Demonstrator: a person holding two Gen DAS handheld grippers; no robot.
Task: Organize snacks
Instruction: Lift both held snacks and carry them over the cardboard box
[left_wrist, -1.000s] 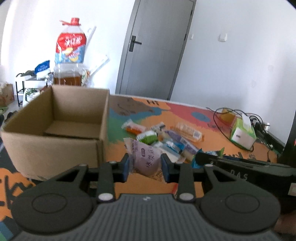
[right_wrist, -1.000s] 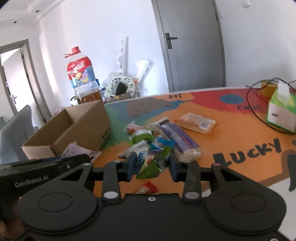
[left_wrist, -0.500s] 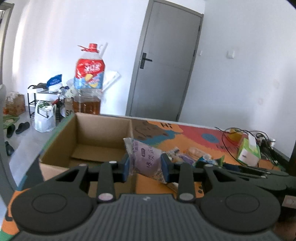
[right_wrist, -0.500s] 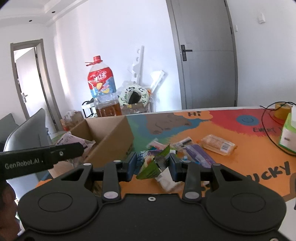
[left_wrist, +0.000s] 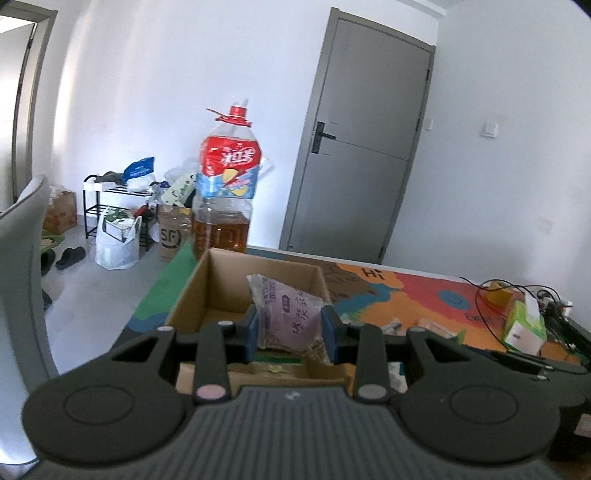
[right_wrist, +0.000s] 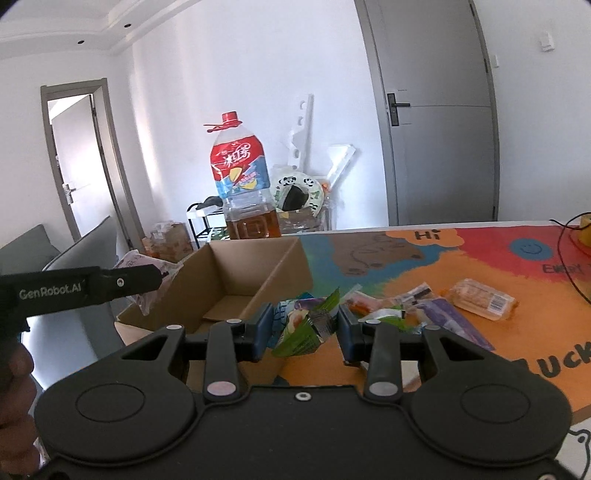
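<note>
- Since the earlier frame, we have carried both snack packets from the pile toward the cardboard box (left_wrist: 225, 291); the box now fills the centre of both wrist views.
- Our left gripper (left_wrist: 290, 328) is clamped on the purple snack packet (left_wrist: 286, 314), which sits over the open box, above its near rim.
- Our right gripper (right_wrist: 304, 330) is clamped on the green snack packet (right_wrist: 304, 326), held just beside the box's right wall, above the table mat (right_wrist: 406, 266).
- In the right wrist view, the left gripper's body (right_wrist: 85, 286) extends over the box's left side, with the purple packet at its tip.
- Remaining snacks lie in a loose pile (right_wrist: 417, 310) on the mat to the right of the box; one wrapped pastry (right_wrist: 480, 297) lies slightly apart.
- Behind the box stands a large bottle (left_wrist: 225, 199) with a red cap.
- We note a tissue box (left_wrist: 524, 326) and cables at the far right of the table.
</note>
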